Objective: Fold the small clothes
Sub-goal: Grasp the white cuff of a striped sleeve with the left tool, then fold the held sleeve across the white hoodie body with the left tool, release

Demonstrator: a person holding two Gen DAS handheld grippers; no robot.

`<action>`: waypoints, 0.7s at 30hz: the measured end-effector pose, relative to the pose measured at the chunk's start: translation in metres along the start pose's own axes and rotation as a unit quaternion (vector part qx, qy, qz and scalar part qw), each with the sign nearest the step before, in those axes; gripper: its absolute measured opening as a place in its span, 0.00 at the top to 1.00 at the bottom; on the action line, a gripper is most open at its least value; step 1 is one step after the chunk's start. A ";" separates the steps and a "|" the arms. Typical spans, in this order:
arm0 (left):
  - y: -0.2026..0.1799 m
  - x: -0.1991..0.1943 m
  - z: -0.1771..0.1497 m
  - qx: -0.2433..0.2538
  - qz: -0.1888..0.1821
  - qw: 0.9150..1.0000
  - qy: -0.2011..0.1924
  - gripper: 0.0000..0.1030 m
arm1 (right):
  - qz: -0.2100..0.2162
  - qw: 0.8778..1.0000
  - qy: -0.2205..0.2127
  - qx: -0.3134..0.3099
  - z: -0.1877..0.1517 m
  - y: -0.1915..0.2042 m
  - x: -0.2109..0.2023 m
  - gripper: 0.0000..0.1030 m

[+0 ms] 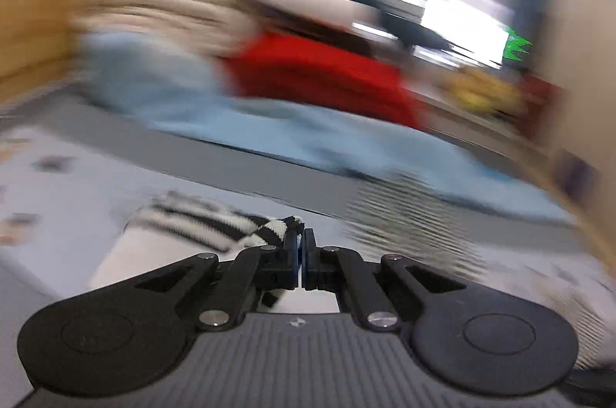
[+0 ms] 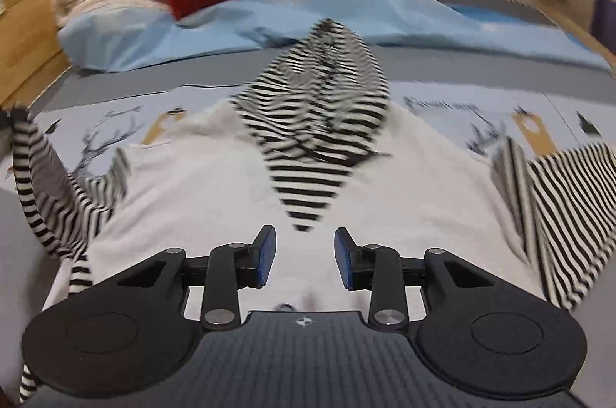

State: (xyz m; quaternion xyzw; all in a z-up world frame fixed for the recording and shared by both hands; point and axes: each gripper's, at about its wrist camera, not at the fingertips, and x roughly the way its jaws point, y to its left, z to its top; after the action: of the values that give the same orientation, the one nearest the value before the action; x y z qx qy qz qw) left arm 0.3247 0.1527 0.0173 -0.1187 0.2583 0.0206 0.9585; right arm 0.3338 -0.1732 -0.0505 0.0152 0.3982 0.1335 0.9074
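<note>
A white garment with black-and-white striped sleeves (image 2: 215, 184) lies spread across the bed (image 2: 442, 65) mid-frame; the right gripper (image 2: 305, 256) hovers just below its striped hood, jaws apart and empty, while the left gripper (image 1: 301, 256) pinches a striped edge lower centre

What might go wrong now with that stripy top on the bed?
1. The left tongs pinch only a small bit of the striped sleeve; a hard pull may make it slip out.
2. The right tongs stand open over the white garment, holding nothing, so the body might drag along and wrinkle.
3. The striped hood lies bunched on top and may get folded in crooked.
</note>
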 end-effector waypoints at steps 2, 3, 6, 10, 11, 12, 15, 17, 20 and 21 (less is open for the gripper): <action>-0.061 0.003 -0.021 0.033 -0.082 0.995 0.047 0.98 | -0.011 1.000 0.005 0.027 0.000 -0.016 -0.003 0.65; -0.084 0.004 -0.031 0.051 -0.111 0.990 0.065 0.94 | -0.015 0.999 0.006 0.042 0.000 -0.024 -0.005 0.65; -0.134 -0.005 -0.051 0.093 -0.155 0.979 0.099 0.80 | -0.029 0.996 0.014 0.087 -0.001 -0.050 -0.006 0.66; -0.111 -0.011 -0.026 -0.005 -0.107 0.989 0.104 0.71 | -0.037 0.986 0.022 0.161 0.001 -0.083 -0.007 0.65; -0.100 -0.008 -0.016 -0.031 -0.085 0.990 0.107 0.71 | -0.037 0.983 0.023 0.176 0.000 -0.090 -0.007 0.65; -0.086 -0.006 -0.008 -0.055 -0.060 0.991 0.106 0.71 | -0.036 0.981 0.025 0.189 0.000 -0.095 -0.007 0.65; -0.045 -0.004 0.005 -0.092 -0.006 0.993 0.077 0.71 | -0.027 0.977 0.027 0.211 -0.001 -0.103 -0.005 0.67; -0.016 0.007 -0.004 -0.105 0.050 0.989 0.087 0.71 | -0.023 0.976 0.023 0.218 -0.003 -0.105 -0.003 0.69; 0.023 0.025 -0.010 -0.153 0.099 0.975 0.127 0.71 | -0.010 0.972 0.022 0.234 -0.005 -0.109 0.005 0.69; 0.031 0.029 -0.009 -0.160 0.112 0.972 0.128 0.71 | -0.006 0.969 0.026 0.244 -0.006 -0.112 0.011 0.69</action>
State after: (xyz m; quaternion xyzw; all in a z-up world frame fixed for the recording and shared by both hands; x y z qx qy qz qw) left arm 0.3422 0.1799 -0.0117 -0.2426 0.3842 0.1532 0.8775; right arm 0.3622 -0.2786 -0.0770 0.2299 0.4424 0.0270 0.8664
